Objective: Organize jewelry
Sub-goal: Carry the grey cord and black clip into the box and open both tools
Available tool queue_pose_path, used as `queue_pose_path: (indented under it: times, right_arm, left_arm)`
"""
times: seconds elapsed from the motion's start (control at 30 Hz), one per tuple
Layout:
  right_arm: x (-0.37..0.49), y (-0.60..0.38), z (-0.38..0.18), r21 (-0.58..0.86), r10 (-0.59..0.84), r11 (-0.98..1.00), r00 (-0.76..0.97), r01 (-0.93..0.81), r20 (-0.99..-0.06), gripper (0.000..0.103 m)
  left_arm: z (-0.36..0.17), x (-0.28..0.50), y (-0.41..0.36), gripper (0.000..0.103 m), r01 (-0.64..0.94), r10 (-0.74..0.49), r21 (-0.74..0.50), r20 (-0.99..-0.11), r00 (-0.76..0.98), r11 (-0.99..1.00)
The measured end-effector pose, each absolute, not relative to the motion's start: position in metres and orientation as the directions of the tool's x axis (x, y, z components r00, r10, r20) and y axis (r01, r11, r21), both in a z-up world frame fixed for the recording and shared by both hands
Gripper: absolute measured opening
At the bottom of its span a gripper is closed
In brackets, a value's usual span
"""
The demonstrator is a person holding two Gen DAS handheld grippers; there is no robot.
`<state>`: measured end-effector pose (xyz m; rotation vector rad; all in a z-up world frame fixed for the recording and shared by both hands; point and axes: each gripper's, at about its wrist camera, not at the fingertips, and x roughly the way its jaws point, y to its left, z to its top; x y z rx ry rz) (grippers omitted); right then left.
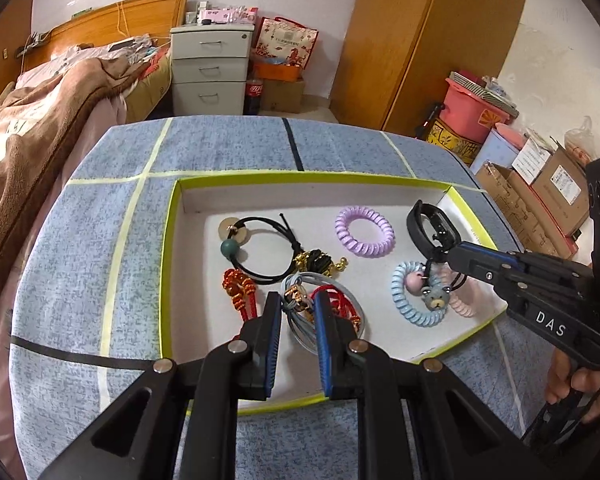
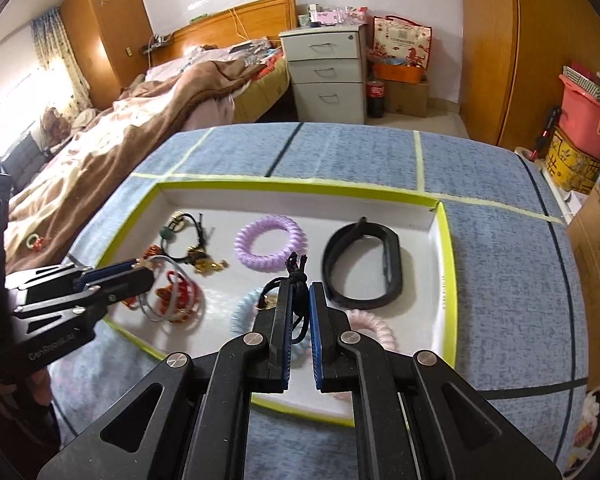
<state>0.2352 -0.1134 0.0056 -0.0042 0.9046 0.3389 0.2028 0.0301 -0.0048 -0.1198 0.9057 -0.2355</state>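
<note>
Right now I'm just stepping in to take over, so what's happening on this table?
A person is sorting hair ties and bracelets in a shallow white tray with a gripper in each hand. The right gripper is shut on a black cord tie, above the blue spiral tie. The left gripper is open, its fingers straddling the grey elastic tangled with red knotted cords. The purple spiral tie and black band lie untouched.

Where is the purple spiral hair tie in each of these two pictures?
Left wrist view: the purple spiral hair tie lies right of centre, toward the back of the tray.
Right wrist view: the same tie lies near the centre, just left of the black band.
Shared landmark: the black band beside it, to its right in both views.
</note>
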Motion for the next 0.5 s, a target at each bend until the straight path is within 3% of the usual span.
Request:
queue_pose_path:
  times: [0.2, 0.3, 0.4, 0.5]
  right_arm:
    - [0.2368, -0.1151, -0.0003, 0.118, 0.265, 0.951, 0.562, -0.285, -0.784, 0.008]
    - [0.2370, -0.1170, -0.0030, 0.097, 0.239, 0.958, 0.566, -0.269, -0.789, 0.009]
    - [0.2366, -0.1187, -0.0030, 0.087, 0.226, 0.962, 0.572, -0.260, -0.789, 0.010]
    - [0.2348, -0.1191, -0.0015, 0.069, 0.212, 0.963, 0.579, -0.260, -0.787, 0.015]
  left_arm:
    - [-0.0083, 0.2066, 0.0291, 0.018, 0.139, -0.246, -0.204, -0.775, 0.582, 0.969]
    - [-0.0085, 0.2072, 0.0284, 0.029, 0.136, -0.242, -0.200, -0.777, 0.582, 0.970]
    - [-0.0074, 0.2057, 0.0279, 0.031, 0.132, -0.236, -0.196, -0.777, 0.584, 0.972]
    - [-0.0054, 0.2044, 0.0262, 0.040, 0.137, -0.238, -0.195, -0.773, 0.588, 0.971]
